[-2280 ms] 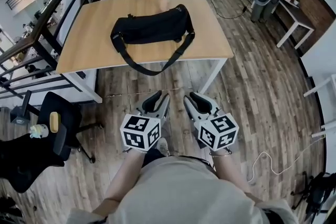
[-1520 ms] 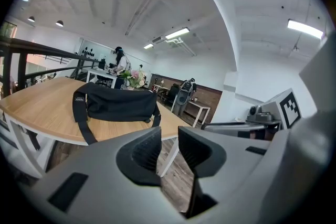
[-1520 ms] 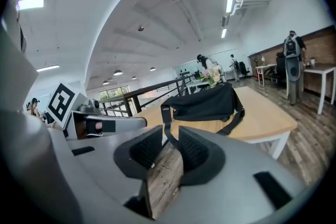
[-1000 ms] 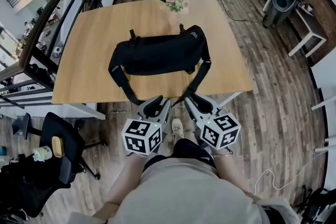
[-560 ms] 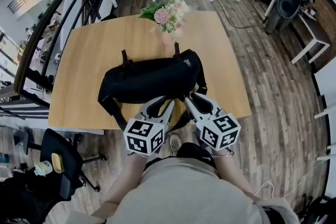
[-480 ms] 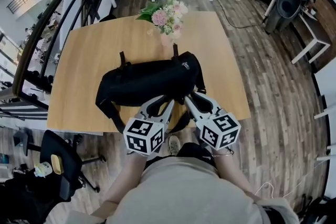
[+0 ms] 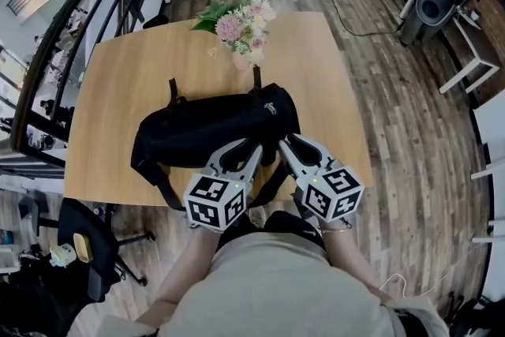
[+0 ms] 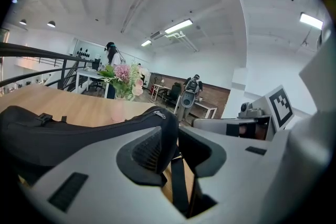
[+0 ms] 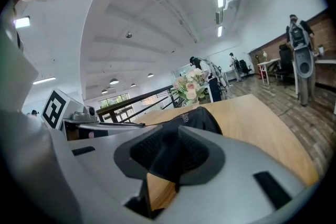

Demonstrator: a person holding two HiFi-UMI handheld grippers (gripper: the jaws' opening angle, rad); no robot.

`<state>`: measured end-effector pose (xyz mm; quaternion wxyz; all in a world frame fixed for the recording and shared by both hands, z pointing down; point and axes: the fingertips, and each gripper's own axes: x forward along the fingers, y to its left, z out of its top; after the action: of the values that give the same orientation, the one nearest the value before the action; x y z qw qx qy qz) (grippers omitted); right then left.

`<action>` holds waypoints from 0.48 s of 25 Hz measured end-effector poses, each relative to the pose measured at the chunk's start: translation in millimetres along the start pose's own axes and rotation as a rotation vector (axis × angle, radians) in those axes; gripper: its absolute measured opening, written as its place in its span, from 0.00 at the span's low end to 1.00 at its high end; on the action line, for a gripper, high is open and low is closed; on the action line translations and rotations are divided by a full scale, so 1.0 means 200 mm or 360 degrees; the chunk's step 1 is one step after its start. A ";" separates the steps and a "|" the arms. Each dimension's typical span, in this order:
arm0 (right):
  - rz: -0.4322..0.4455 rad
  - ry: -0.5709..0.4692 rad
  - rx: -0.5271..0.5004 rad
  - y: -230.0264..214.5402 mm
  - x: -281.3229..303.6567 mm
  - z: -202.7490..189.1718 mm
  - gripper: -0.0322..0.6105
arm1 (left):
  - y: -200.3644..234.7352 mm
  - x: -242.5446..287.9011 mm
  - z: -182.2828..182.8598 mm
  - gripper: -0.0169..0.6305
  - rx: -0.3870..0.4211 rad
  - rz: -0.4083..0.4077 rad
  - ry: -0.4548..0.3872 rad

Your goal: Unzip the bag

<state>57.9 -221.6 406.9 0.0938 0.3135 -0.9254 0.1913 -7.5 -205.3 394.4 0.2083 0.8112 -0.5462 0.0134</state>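
Two open hand-held grippers, left (image 7: 246, 146), right (image 7: 290, 141), bag (image 7: 201, 126) on wooden table (image 7: 118, 91), plank floor (image 7: 398, 114)

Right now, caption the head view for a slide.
Left gripper and right gripper, jaws apart, at black duffel bag beside flowers on wooden table.

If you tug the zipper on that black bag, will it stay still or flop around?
Probably floppy: the black bag looks like soft fabric, and its strap droops limply over the table edge. It may also slide when tugged, since the wooden top looks smooth and nothing is holding the bag down.
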 end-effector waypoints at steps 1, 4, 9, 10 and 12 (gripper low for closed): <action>-0.0001 0.0008 -0.0006 -0.01 0.01 0.00 0.18 | 0.00 0.01 0.00 0.20 -0.0002 0.0000 0.0007; -0.0009 0.0018 -0.0017 -0.03 0.02 0.00 0.18 | 0.01 0.04 0.00 0.20 -0.0002 0.0000 0.0021; -0.0073 -0.0005 -0.0008 -0.10 0.01 0.03 0.18 | 0.01 0.09 0.06 0.20 0.0062 -0.0011 0.0010; -0.0087 -0.0010 0.0002 -0.11 0.01 0.03 0.18 | 0.01 0.09 0.07 0.20 0.0094 -0.0012 0.0014; -0.0117 -0.0021 0.0027 -0.13 0.01 0.03 0.18 | 0.01 0.11 0.08 0.20 0.0168 -0.0015 0.0036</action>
<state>73.2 -244.5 409.4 0.0920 0.3494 -0.9122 0.1933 -4.0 -230.6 386.2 0.1716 0.8235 -0.5384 0.0504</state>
